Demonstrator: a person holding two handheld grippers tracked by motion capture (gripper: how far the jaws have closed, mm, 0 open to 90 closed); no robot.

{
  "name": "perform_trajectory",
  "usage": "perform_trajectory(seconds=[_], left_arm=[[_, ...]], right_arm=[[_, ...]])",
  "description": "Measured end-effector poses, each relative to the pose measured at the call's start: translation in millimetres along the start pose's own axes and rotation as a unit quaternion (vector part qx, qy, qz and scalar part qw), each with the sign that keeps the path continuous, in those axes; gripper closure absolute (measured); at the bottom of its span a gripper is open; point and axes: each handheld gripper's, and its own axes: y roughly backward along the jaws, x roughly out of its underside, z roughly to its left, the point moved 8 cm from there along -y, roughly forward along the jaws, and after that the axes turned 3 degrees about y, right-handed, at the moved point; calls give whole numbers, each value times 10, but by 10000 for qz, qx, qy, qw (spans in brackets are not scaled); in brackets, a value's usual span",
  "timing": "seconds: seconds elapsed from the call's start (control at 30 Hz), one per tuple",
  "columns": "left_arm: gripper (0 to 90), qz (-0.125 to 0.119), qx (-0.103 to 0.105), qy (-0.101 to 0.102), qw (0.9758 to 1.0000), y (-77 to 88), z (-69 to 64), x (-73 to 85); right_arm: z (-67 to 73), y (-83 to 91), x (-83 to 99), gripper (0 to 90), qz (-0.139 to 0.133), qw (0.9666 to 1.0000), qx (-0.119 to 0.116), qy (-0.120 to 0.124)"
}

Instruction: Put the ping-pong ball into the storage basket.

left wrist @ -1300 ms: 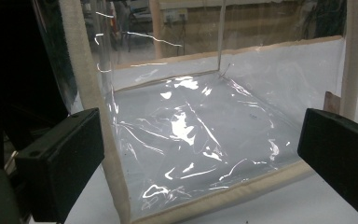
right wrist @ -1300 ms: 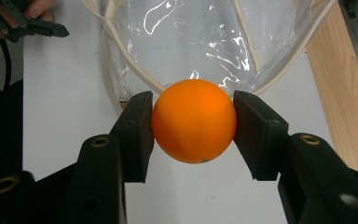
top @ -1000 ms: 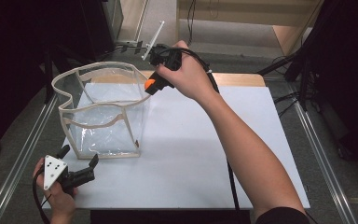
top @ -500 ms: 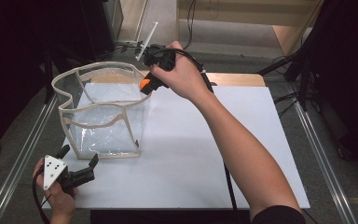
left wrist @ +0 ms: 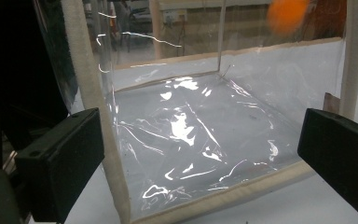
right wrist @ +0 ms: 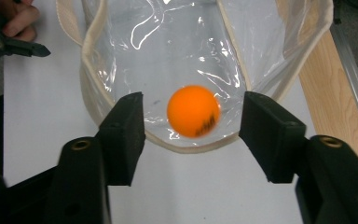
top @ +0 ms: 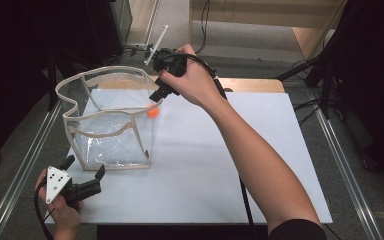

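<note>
The right gripper (top: 156, 96), its fingers (right wrist: 123, 133) just opening, is releasing the ball (right wrist: 194, 111), now dropping free between them, straight below, into the bag (top: 111, 135) on the table (top: 220, 170). The left gripper (top: 97, 179) is waiting open beside the bag.

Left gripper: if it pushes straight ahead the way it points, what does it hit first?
Probably the near clear wall of the transparent bag, which lies squarely between the open left gripper fingers; the gap to it is hard to judge.
</note>
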Motion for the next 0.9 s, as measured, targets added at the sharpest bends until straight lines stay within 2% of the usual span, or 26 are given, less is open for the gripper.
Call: perform_trajectory(seconds=[0.17, 0.27, 0.37, 0.4, 0.57, 0.73, 0.9], left_arm=[[9, -4, 0, 3, 10000, 0, -1, 0], [9, -16, -3, 23, 10000, -2, -1, -2], [9, -16, -8, 26, 10000, -3, -1, -2], [9, -15, -5, 19, 10000, -4, -2, -1], [9, 4, -12, 5, 10000, -6, -4, 2], [9, 12, -16, 5, 10000, -8, -4, 4], [9, 22, -28, -4, 10000, -8, -6, 5]], right_arm=[[-5, 7, 71, 247, -20, 10000, 7, -78], [-11, 16, 159, 136, -16, 9999, 12, -141], [-2, 27, 252, 91, -64, 9998, 12, -165], [8, 28, 322, 0, -21, 9997, 24, -230], [24, 34, 483, 0, -20, 9995, 49, -302], [66, 38, 727, 0, 14, 9991, 41, -429], [97, 37, 860, 0, -31, 9987, 108, -492]])
